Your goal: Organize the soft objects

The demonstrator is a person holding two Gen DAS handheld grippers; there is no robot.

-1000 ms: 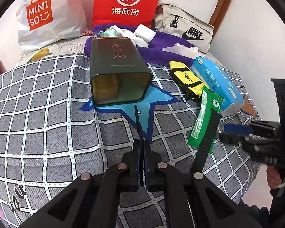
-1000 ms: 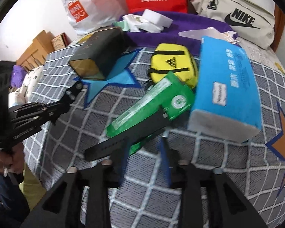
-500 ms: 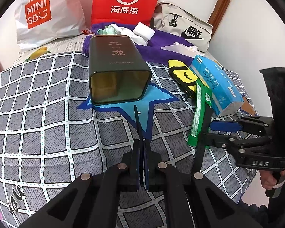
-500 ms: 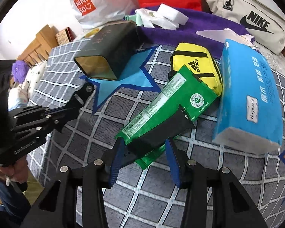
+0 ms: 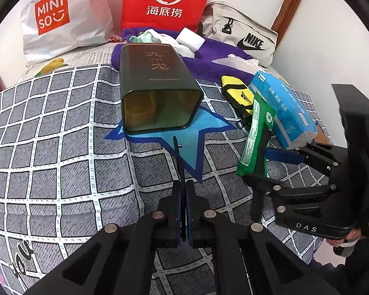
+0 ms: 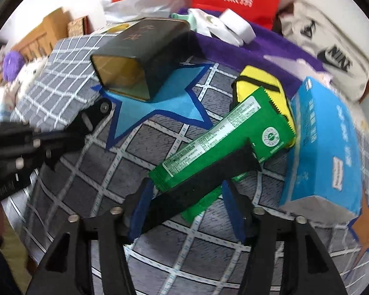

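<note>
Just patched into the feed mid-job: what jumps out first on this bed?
The green packet stands out, lying aslant across the grey checked bedspread with its far end on the yellow pouch; the right gripper is opening, its blue pads astride the packet's near end. Behind it a dark tin lies on its side on a blue star, open mouth toward the camera. The blue tissue pack lies right of the packet.

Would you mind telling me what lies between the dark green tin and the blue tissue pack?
The yellow pouch and green snack packet, clearest in the right wrist view.
</note>
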